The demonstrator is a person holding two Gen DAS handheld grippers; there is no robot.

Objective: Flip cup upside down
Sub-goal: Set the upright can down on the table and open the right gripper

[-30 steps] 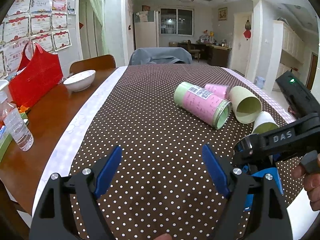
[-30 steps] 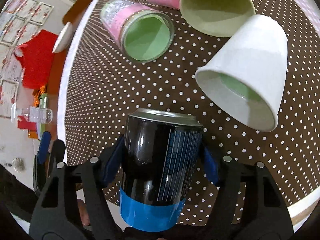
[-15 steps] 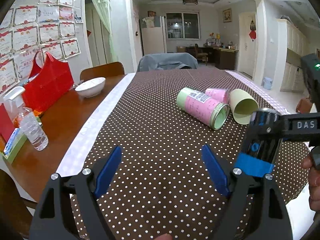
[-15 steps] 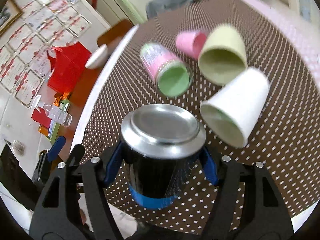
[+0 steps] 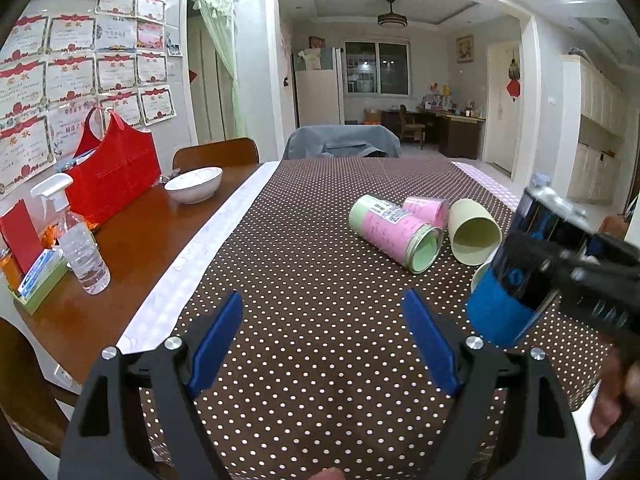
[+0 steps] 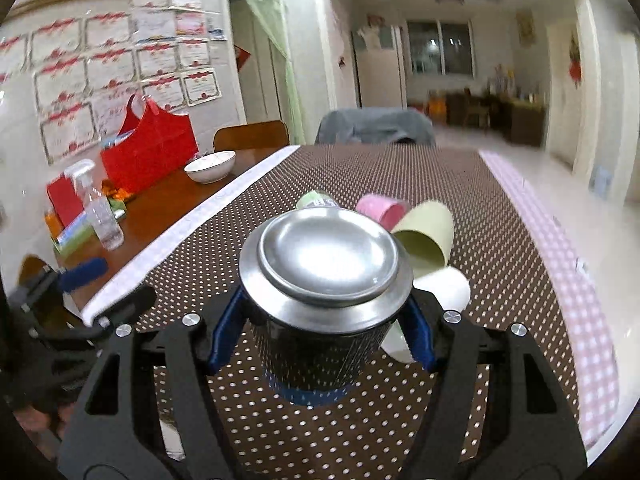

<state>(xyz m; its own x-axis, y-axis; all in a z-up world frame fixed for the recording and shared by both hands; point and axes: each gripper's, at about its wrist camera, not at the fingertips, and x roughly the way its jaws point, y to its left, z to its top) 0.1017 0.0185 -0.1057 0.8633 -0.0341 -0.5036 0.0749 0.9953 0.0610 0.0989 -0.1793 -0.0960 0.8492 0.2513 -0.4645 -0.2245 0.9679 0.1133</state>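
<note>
white bowl (image 5: 193,184) | red bag (image 5: 116,168) | spray bottle (image 5: 76,236) | polka-dot tablecloth (image 5: 320,300)

A home, dining area opening onto a living room. Ahead of the fingers, a wooden table (image 5: 132,240) under a dotted brown cloth (image 5: 320,280), chairs (image 5: 216,152) at its far edge. Left of the fingers, a bowl (image 5: 193,184), spray bottle (image 5: 76,240) and red bag (image 5: 116,168) on the bare wood, framed certificates (image 5: 72,76) covering the wall behind. Far beyond the fingers, a fridge (image 5: 320,88), window (image 5: 378,68), ceiling lamp (image 5: 392,20) and cluttered desk (image 5: 452,128); to the right, cream cabinets (image 5: 596,120).
</note>
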